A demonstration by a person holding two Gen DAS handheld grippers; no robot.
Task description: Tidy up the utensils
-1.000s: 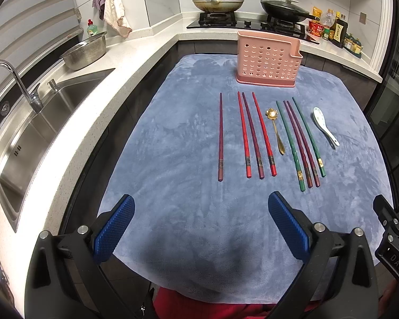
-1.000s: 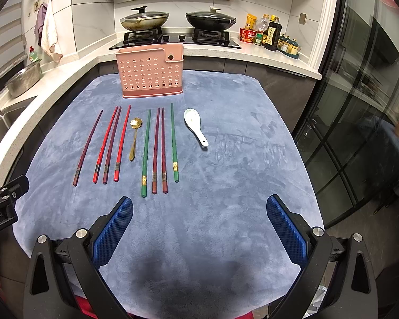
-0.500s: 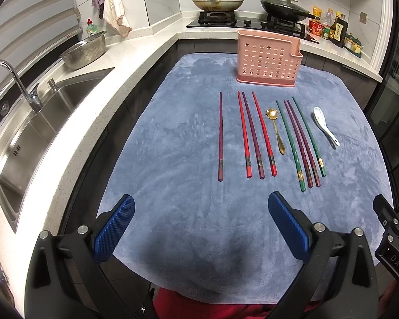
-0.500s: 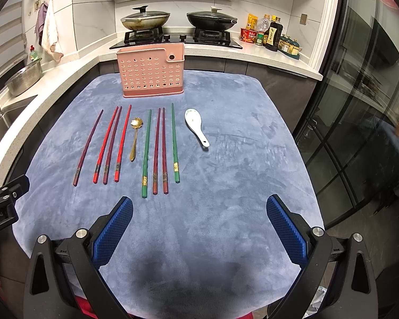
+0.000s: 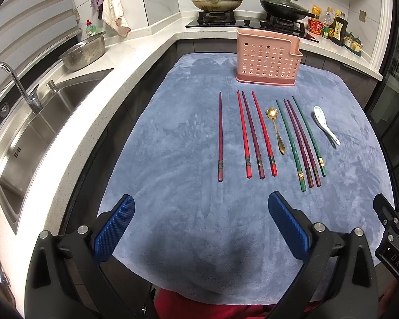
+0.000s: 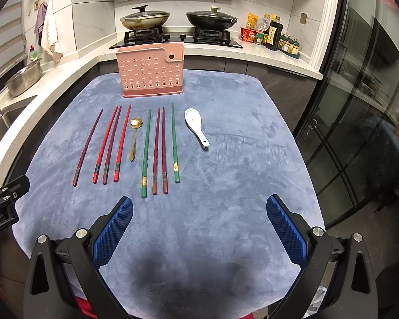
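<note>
Nothing was sorted yet, by the look of it: the chopsticks, gold spoon and white spoon lay in a row on the tabletop, near the pink holder (contents hidden). Left tongs and right tongs hovered wide apart, holding nothing.

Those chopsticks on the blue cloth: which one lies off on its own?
The dark purple chopstick at the far left end of the row. A clear gap separates it from the red and purple trio beside it.

Right hand-held gripper wide apart, empty, above blue cloth.
</note>
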